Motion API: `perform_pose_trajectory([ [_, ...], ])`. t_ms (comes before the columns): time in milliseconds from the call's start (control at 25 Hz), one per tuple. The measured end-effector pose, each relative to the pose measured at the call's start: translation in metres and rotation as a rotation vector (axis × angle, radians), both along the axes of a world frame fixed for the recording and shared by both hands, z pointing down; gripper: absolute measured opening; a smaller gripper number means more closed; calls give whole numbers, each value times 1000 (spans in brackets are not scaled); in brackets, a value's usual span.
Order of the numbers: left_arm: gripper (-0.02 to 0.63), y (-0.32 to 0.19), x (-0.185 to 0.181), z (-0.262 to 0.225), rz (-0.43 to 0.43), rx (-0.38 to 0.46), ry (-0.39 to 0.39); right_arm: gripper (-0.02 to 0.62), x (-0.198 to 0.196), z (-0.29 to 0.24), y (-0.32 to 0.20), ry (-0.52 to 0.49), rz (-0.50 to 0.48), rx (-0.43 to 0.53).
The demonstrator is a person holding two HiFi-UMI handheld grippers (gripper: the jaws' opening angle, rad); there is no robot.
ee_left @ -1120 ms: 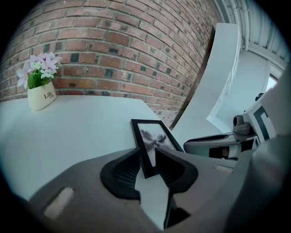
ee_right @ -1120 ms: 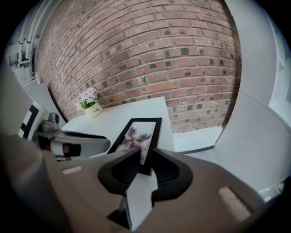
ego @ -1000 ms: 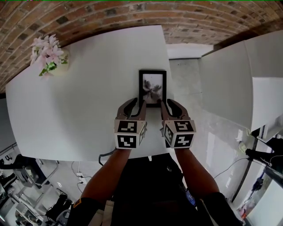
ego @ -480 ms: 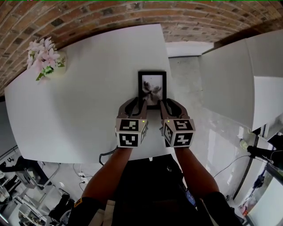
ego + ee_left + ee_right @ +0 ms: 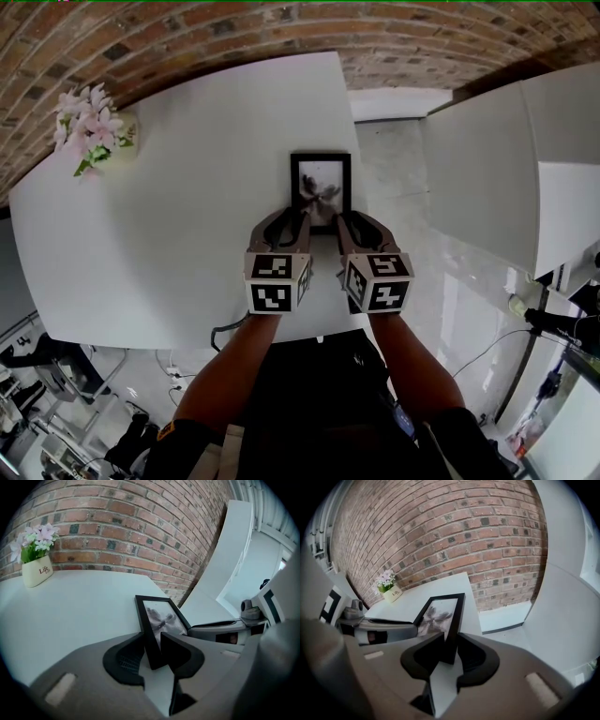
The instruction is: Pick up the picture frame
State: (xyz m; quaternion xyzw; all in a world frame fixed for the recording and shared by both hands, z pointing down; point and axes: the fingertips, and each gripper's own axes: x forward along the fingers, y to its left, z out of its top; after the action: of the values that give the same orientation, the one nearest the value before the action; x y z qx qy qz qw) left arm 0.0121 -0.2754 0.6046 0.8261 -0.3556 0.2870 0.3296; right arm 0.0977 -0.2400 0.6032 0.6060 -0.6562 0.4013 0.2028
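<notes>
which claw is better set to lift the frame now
Right, but only just. The right claw pinches the picture frame's right edge squarely between both jaws. The left claw pinches the left edge too, though slightly askew. Lifting with both together looks steadiest.

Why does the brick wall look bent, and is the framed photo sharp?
Head view: the wide lens bows the brick wall and table edge; light even, shadows faint. Left gripper view: dark rounded corners, picture frame sharp. Right gripper view: same bending, its photo slightly hazy.
</notes>
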Motion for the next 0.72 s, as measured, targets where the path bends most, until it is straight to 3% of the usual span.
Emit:
perform_pose_trajectory([
  [360, 106, 0, -3, -4, -32, -13, 16, 89, -3, -8, 0, -11, -16, 8],
  [720, 106, 8, -6, -29, -66, 29, 29, 89, -5, -32, 5, -23, -31, 62],
])
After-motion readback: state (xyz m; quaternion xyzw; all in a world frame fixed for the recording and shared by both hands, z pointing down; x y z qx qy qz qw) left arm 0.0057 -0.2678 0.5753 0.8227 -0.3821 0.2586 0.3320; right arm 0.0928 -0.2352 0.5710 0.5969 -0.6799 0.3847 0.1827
